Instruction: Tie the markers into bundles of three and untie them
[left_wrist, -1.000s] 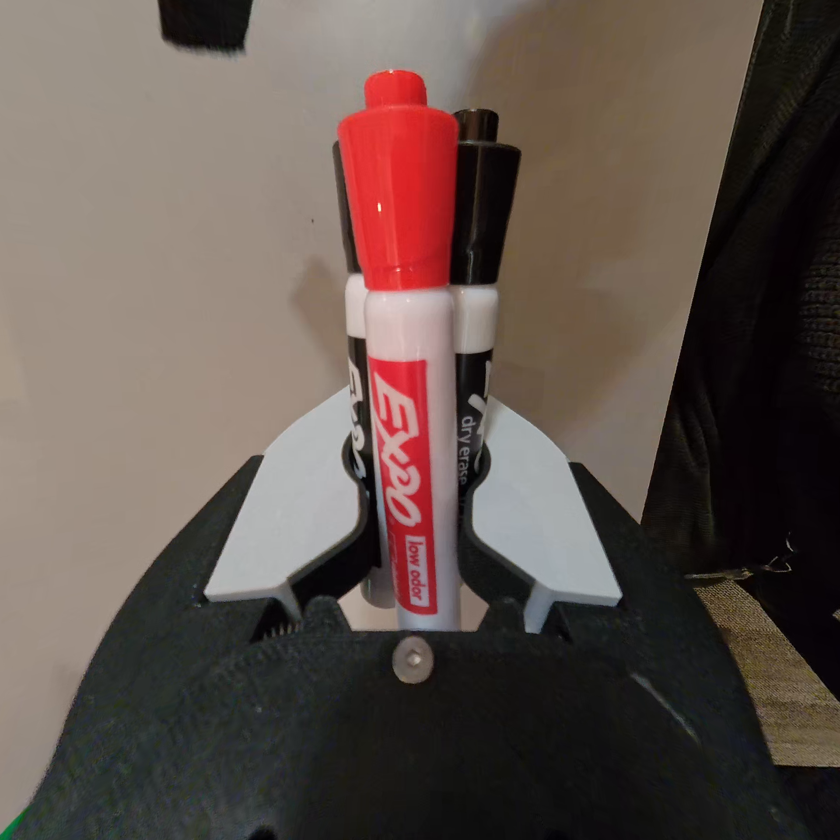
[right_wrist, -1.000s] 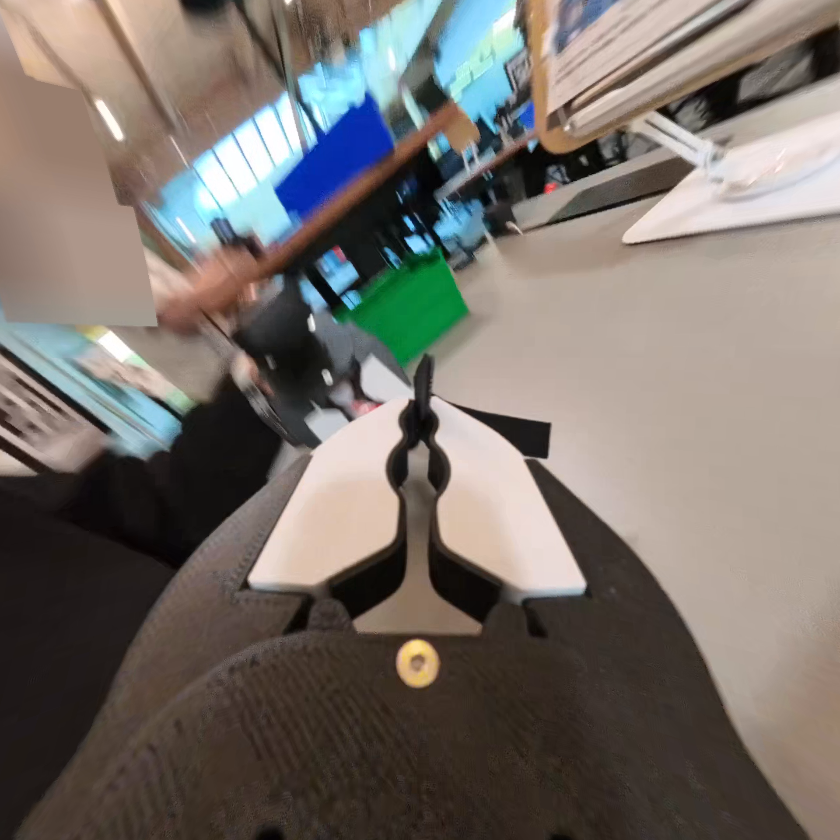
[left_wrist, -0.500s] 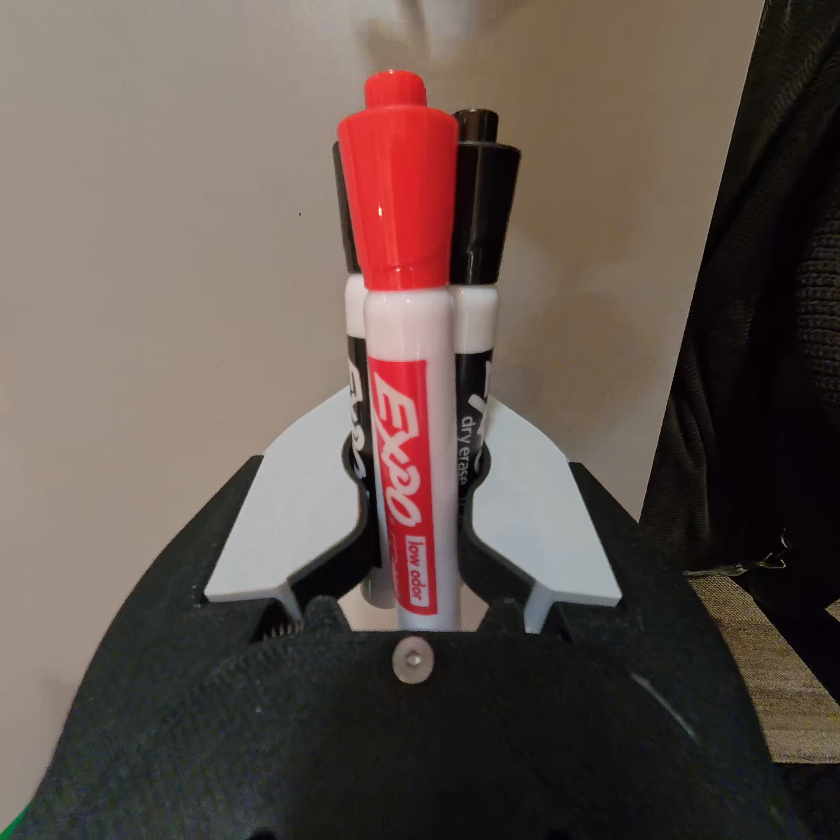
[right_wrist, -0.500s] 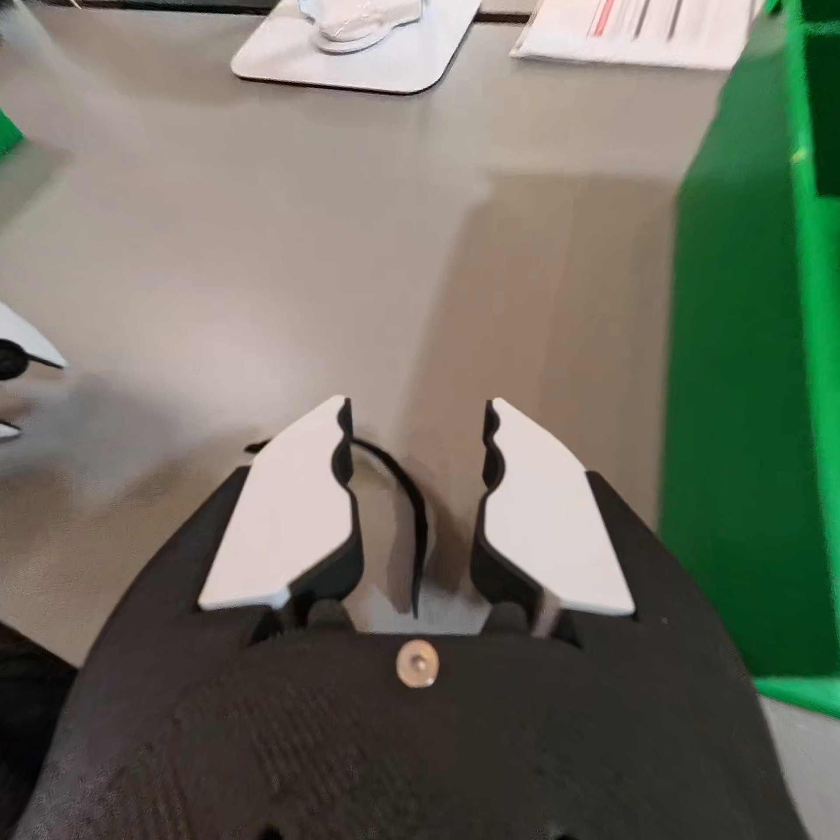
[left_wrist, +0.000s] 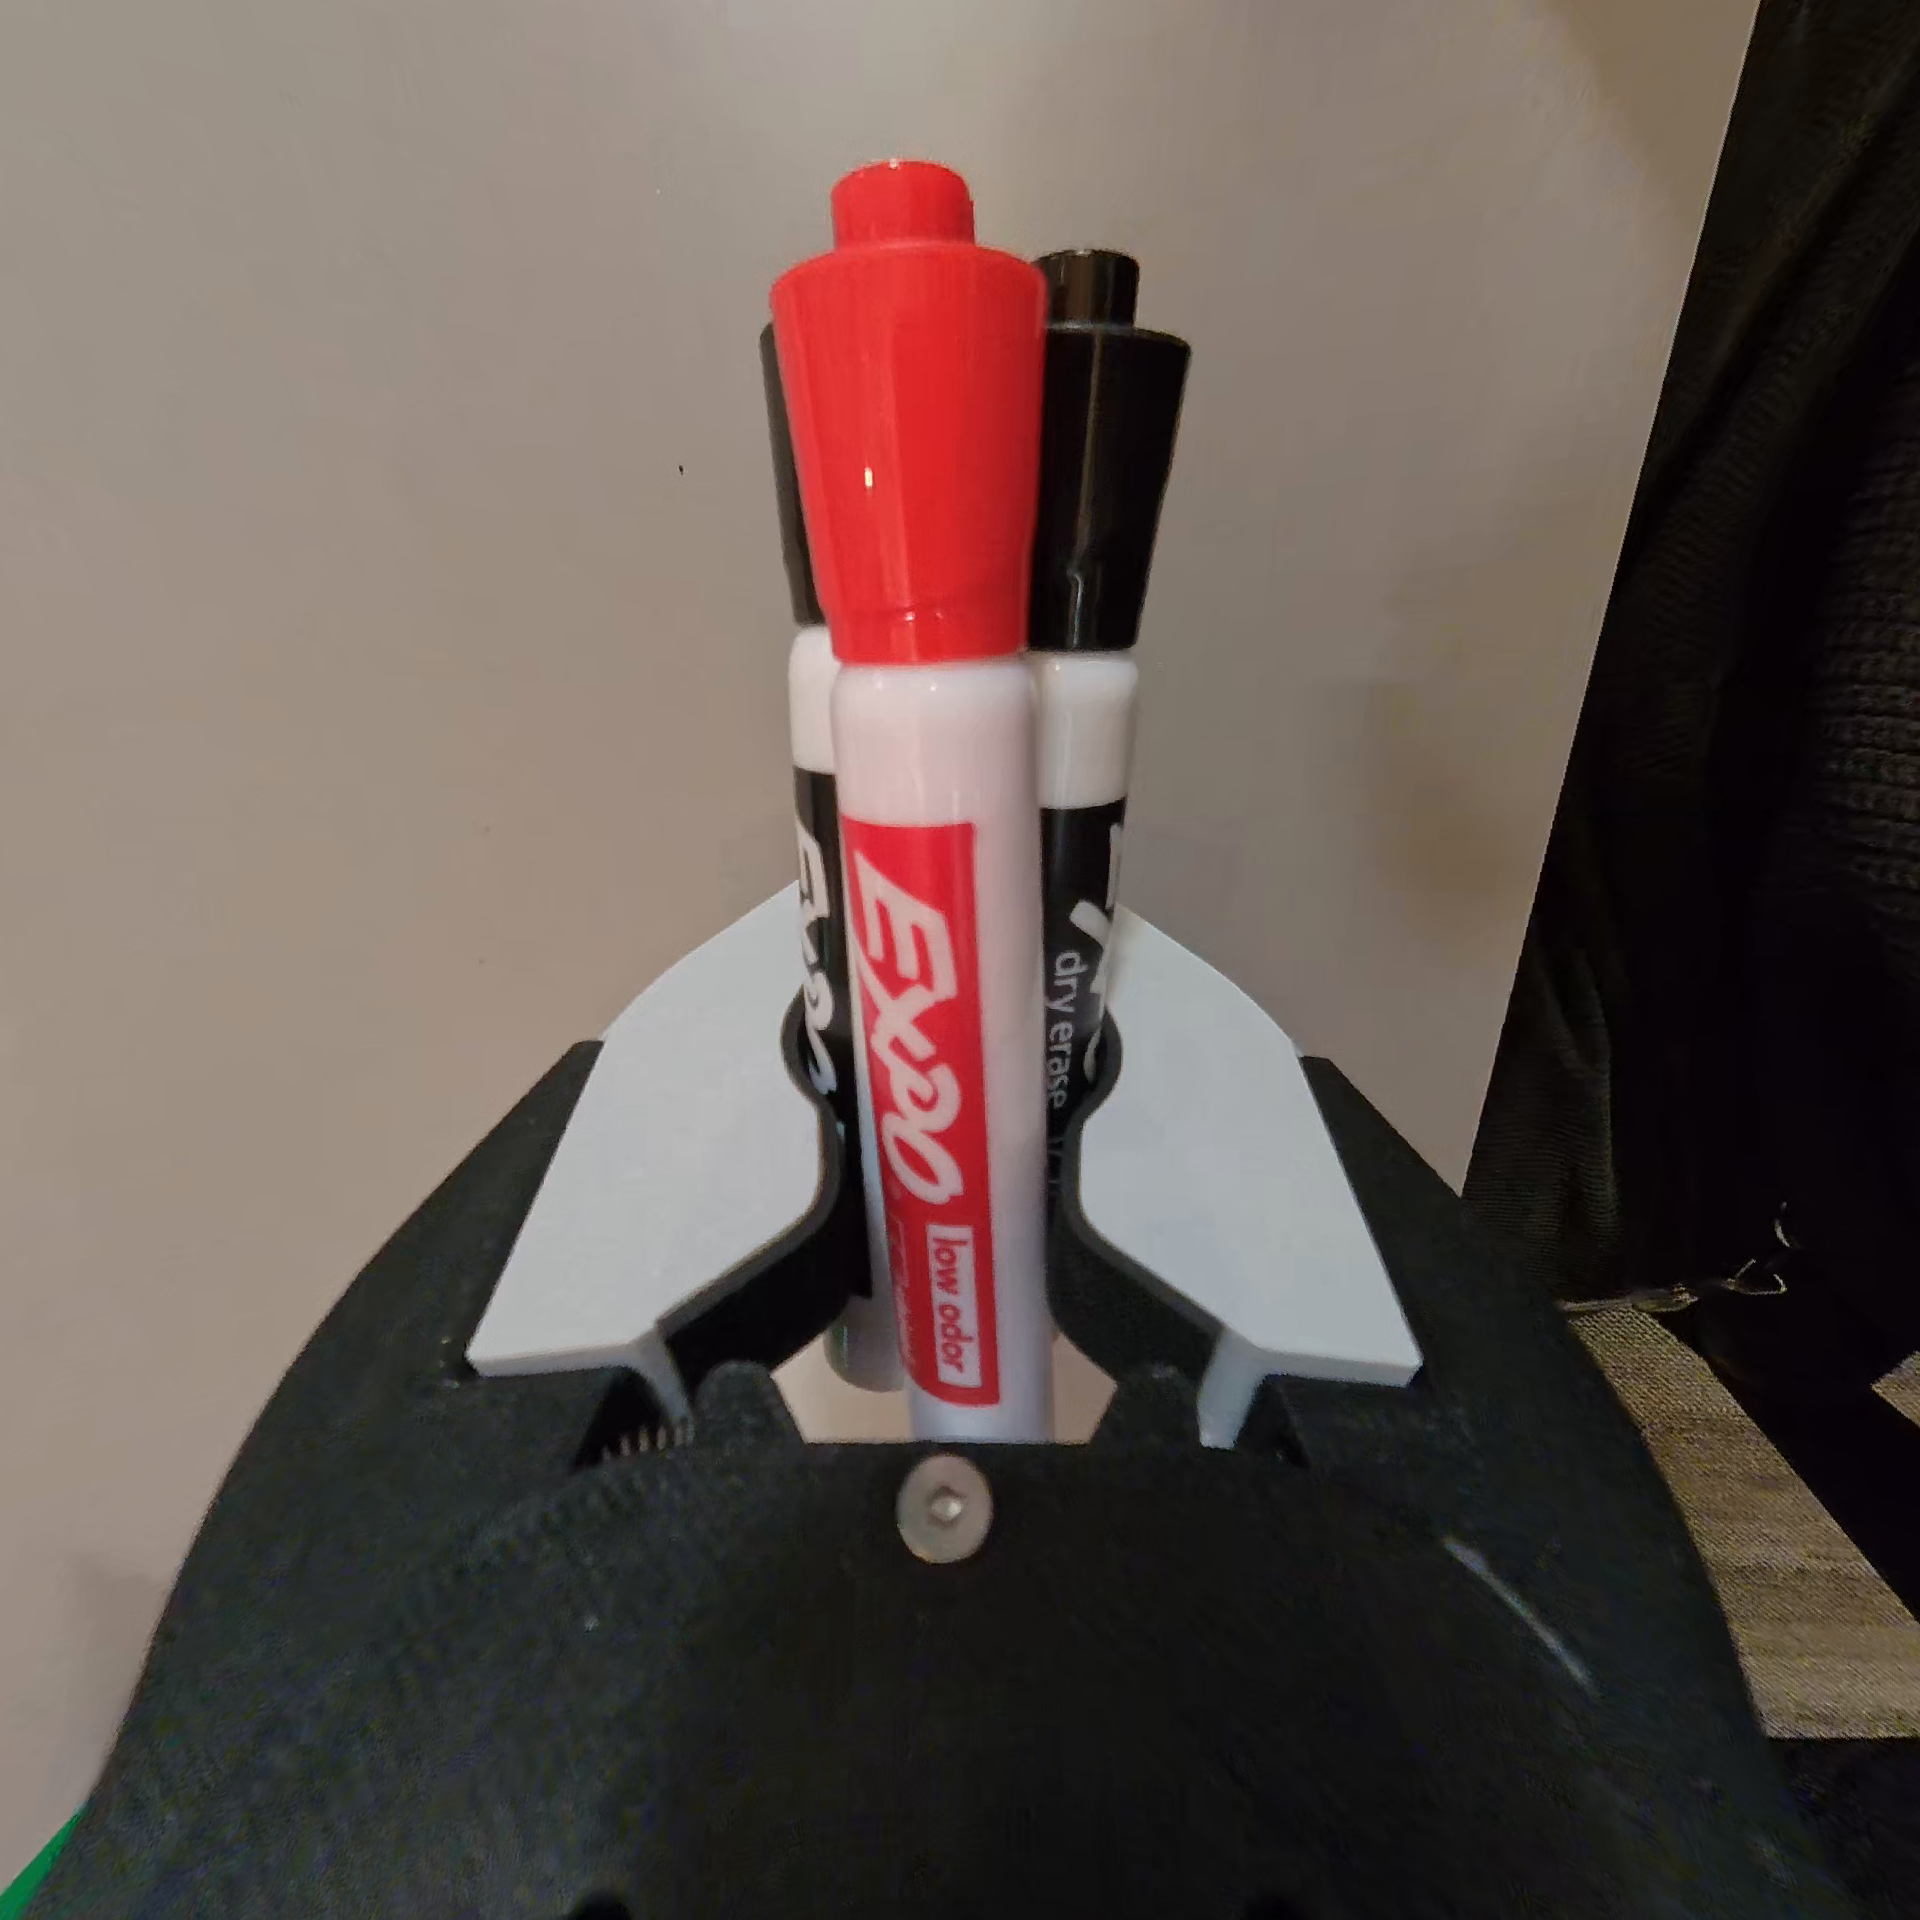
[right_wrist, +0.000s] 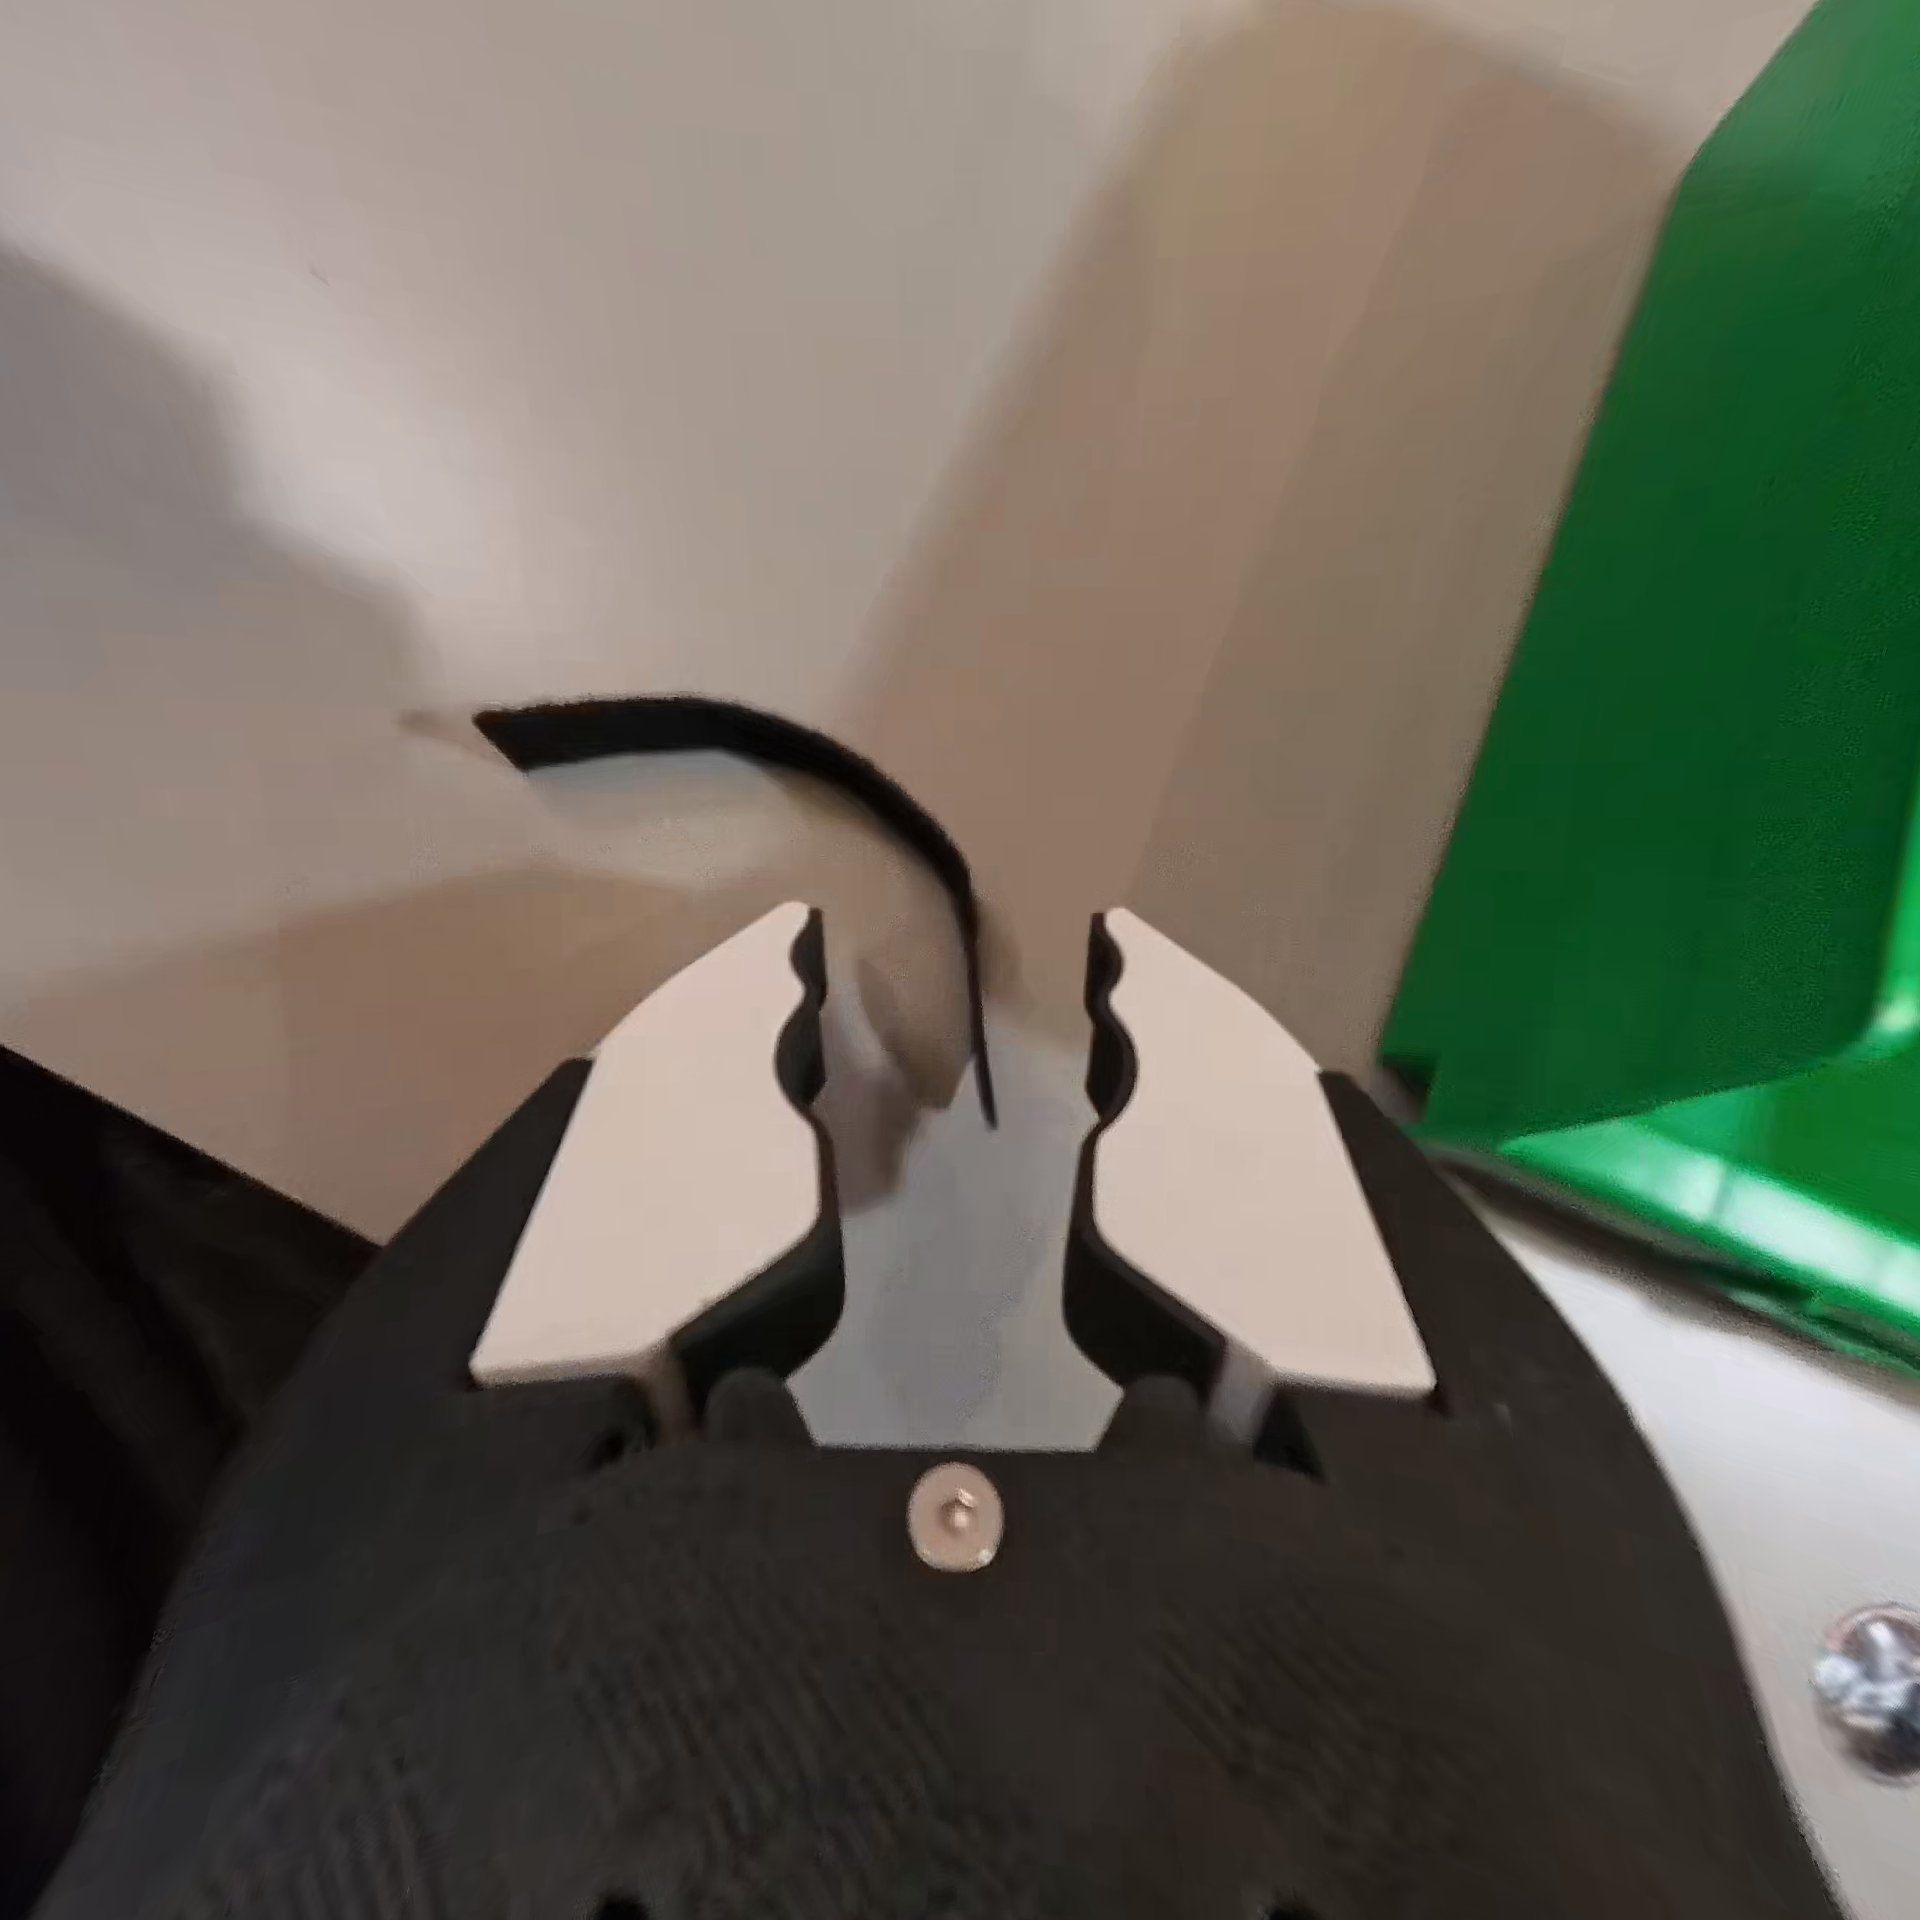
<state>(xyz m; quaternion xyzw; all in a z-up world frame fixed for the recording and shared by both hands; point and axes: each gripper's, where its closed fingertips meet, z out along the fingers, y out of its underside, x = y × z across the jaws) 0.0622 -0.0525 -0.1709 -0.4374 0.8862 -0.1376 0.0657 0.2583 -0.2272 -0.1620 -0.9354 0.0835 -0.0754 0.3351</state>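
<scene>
My left gripper is shut on three markers held side by side, caps pointing away: a red-capped marker in front, a black-capped marker on its right and another black-capped one mostly hidden on its left. No strap shows around them. My right gripper is open. A curved black strap lies on the beige table, one end reaching between the right gripper's fingertips without being pinched.
A green bin stands close on the right of the right gripper. Dark knitted fabric hangs at the right of the left wrist view. A bolt sits at the table's near right edge. My right fingertips sit around 25 cm from my left ones.
My right gripper opened and let go of the black strap, then swung down toward the table beside the green bin. My left gripper kept still with the three markers.
</scene>
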